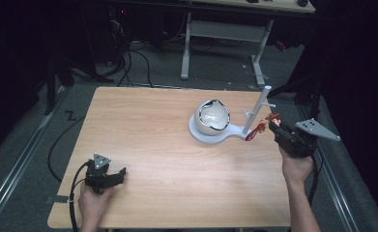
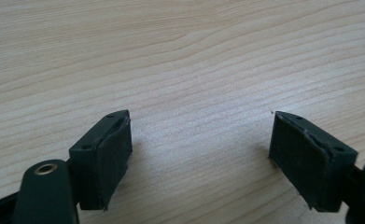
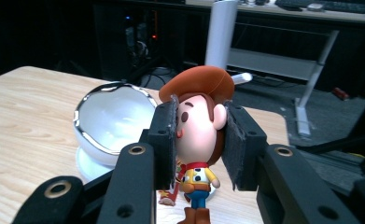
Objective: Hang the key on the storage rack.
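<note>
Gripping a cowboy figurine (image 3: 196, 135) by its head, right claw (image 3: 200, 140).

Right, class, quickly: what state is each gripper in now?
Left gripper: open, holding nothing.
Right gripper: closed on the small brown-hatted cowboy figurine.

Both claws are black. The left claw (image 1: 121, 172) carries a small grey three-cornered plate and a black cable; the right claw (image 1: 273, 124) carries a larger grey plate. Brass-ringed screw holes dot the arms, and dark pads (image 2: 115, 151) line the jaws.
</note>
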